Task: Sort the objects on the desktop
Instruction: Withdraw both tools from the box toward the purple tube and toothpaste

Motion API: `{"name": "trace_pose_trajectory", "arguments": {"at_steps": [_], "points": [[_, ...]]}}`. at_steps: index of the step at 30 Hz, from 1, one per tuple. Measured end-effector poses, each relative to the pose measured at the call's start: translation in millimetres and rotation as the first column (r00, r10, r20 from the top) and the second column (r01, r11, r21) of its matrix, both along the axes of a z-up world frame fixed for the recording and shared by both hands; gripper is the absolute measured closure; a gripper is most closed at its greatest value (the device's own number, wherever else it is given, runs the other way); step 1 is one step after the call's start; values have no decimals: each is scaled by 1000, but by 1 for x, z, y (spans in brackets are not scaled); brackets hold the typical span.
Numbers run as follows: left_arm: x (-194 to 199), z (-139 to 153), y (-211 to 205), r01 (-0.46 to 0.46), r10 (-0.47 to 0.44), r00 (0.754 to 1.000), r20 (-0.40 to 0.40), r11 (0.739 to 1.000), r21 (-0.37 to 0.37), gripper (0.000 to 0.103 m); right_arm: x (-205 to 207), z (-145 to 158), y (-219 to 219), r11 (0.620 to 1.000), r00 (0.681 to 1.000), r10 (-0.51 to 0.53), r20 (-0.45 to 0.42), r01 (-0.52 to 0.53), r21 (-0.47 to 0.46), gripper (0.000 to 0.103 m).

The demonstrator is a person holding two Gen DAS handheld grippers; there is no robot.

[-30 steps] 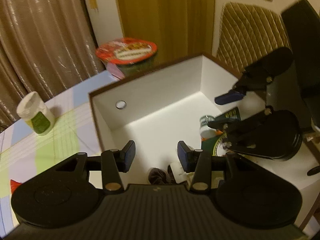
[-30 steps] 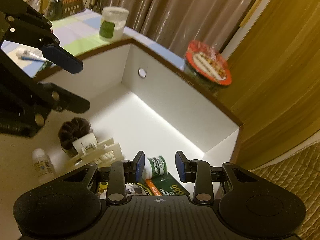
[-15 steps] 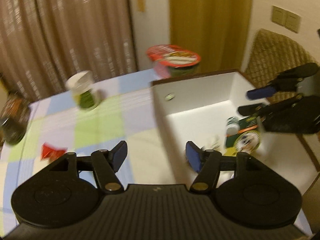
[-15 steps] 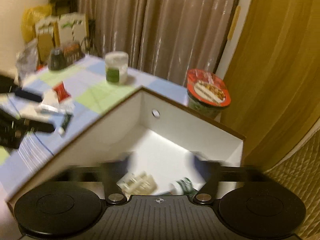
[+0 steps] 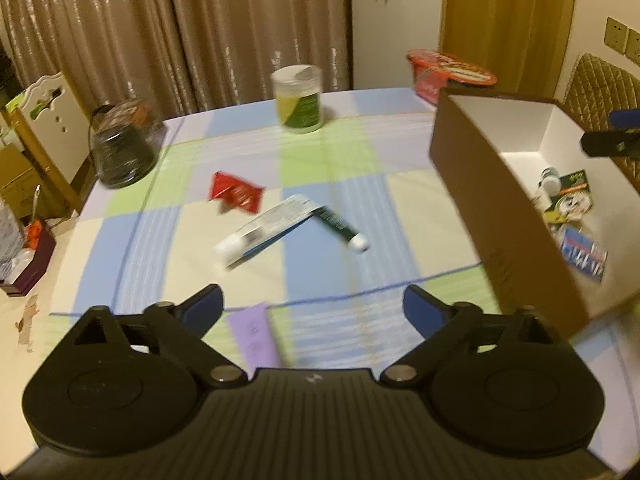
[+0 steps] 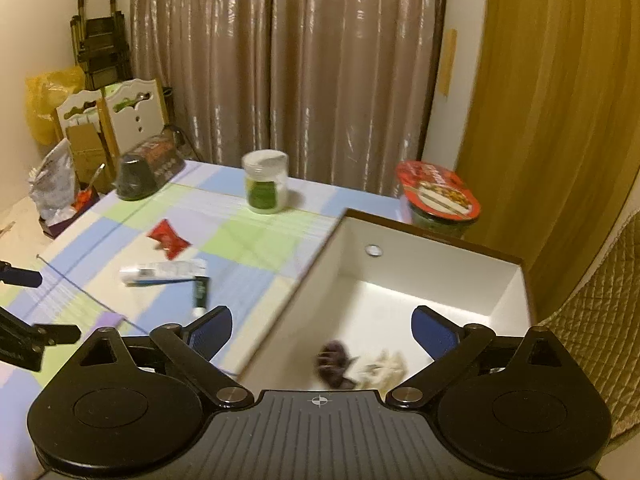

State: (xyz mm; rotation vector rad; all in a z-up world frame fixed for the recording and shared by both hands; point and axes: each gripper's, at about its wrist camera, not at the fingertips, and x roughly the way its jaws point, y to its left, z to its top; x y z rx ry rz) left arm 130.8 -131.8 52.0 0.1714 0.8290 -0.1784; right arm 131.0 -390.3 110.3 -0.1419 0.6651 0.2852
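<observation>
1. Warm, dim indoor light is tinting both views yellow.
2. Motion blur is smearing the tubes point(image 5: 288, 224) and the box point(image 6: 420, 292) contents.
3. Fisheye distortion is bending the curtains point(image 6: 288, 60) and darkening the corners.
4. Glare is streaking the curtain folds.

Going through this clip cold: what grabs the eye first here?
The big white box at the table's right edge, already holding small items. Next, the things loose on the checked tablecloth: a red packet, a white tube and a dark green tube. Both grippers, left and right, stand open and empty.
</observation>
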Motion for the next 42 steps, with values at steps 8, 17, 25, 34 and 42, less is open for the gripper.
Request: {"name": "trace_pose_trajectory", "arguments": {"at_steps": [8,17,25,34,42], "points": [[-29,-10,66,13,-13,999,-32,1000,-4,1,-32,-1,76,1000,1000,16,-1,-16,-5,4],[-43,-20,118,-34,33,998,-56,999,-18,1,-38,-26,140,999,995,49,-86,-51,-12,4],[-46,-22,141,-50,46,996,-70,997,-56,1,-39,-37,162,998,992,37,-117,-43,-43,4],[-42,-35,140,-25,17,996,-88,996,-89,1,-36,-44,160,998,991,-7,-137,-2,-68,5],[-23,-56,112,-82,65,991,-121,986,-145,15,4,-49,156,996,989,45,-144,-55,-66,5]]}}
